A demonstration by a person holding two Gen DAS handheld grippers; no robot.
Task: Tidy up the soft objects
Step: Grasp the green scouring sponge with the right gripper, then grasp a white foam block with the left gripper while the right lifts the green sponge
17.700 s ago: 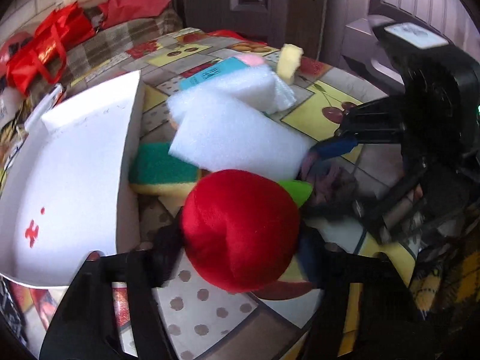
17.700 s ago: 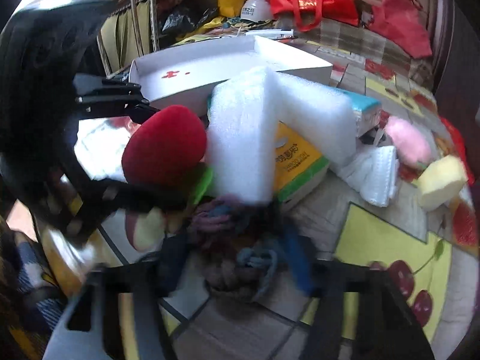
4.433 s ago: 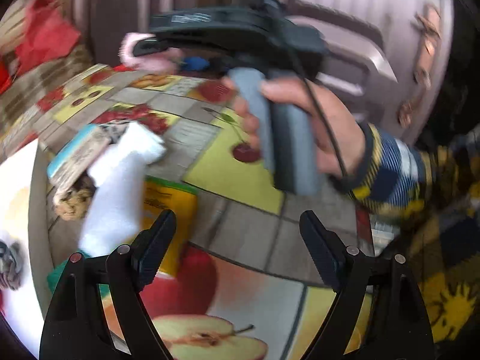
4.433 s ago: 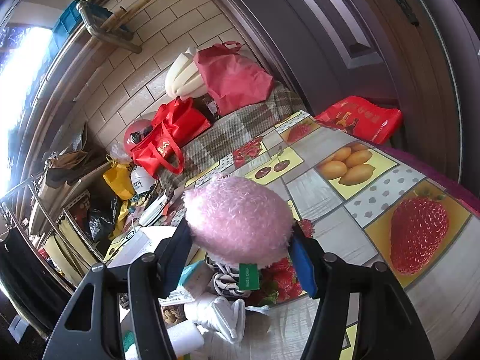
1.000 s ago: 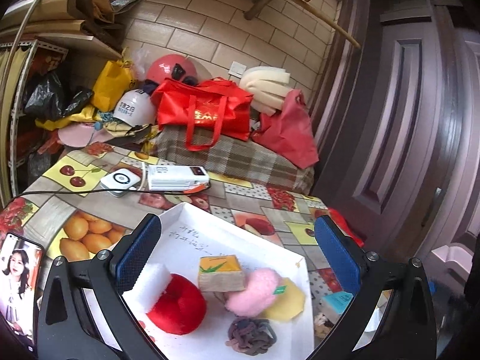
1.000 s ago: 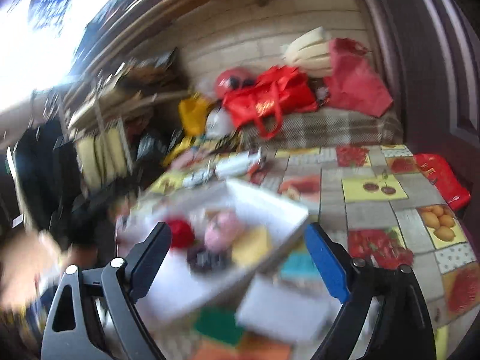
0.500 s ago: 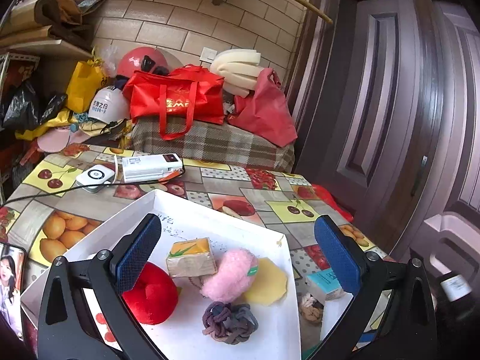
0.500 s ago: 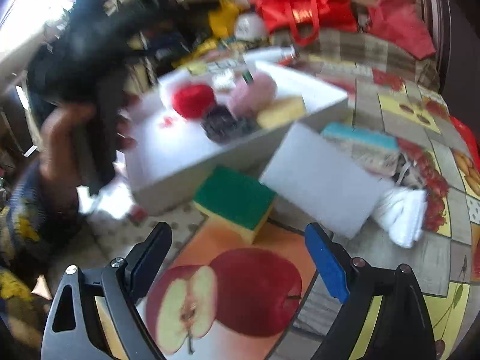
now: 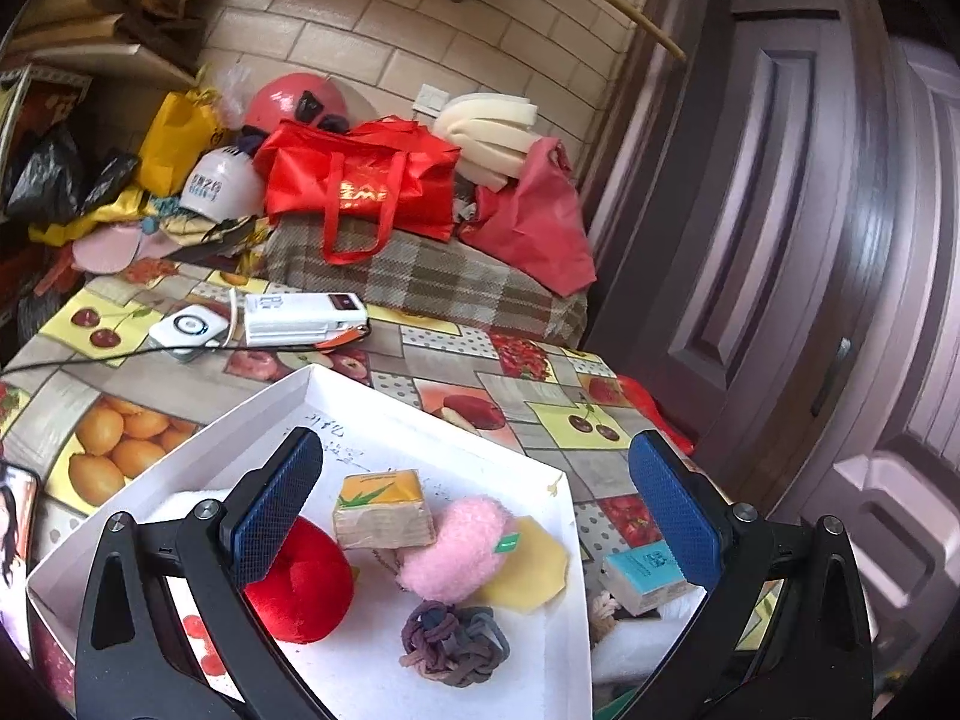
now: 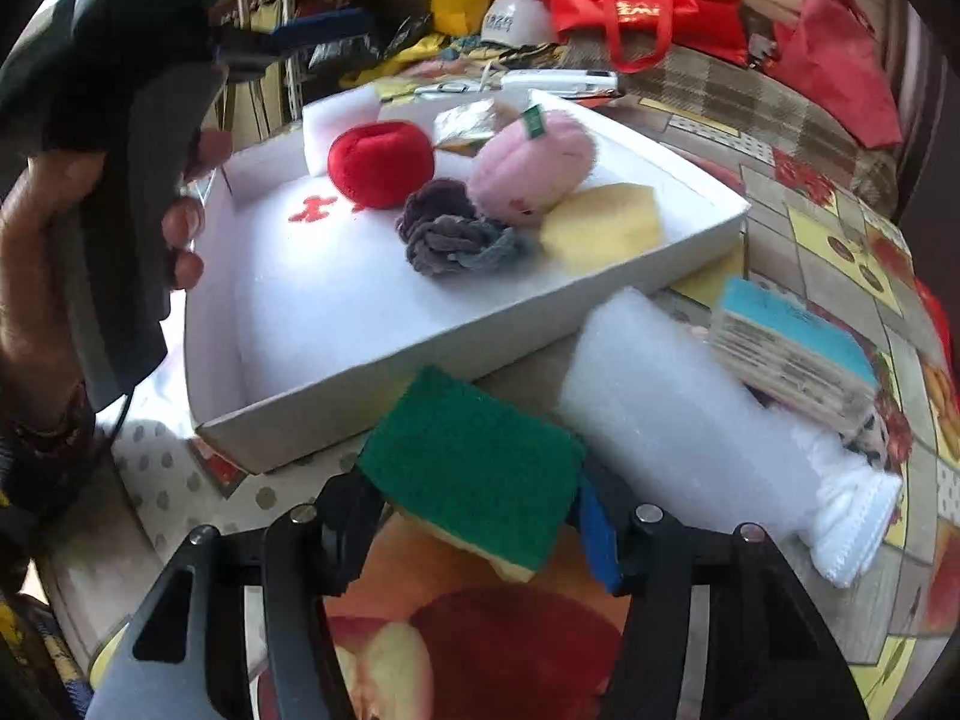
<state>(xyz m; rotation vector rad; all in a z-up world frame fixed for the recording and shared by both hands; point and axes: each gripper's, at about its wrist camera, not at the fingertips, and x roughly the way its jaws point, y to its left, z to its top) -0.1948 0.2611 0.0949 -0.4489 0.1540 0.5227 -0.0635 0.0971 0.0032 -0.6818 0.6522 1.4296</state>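
Partly complete. The white box (image 10: 384, 354) already holds the red plush (image 10: 381, 162), pink plush (image 10: 531, 165), knotted rope ball (image 10: 450, 234), yellow sponge (image 10: 600, 225) and a small orange pack (image 9: 384, 510).

Outstanding on the surface (image 10: 840, 228): green sponge (image 10: 474, 462), white foam block (image 10: 672, 408), blue-topped pack (image 10: 792, 348).

Right gripper (image 10: 474, 516): jaws have just been closing and now pinch the green sponge, which lies against the box's near wall.

Left gripper (image 9: 474, 510): jaws spread, empty, above the box.

Open room remains in the box's near half.
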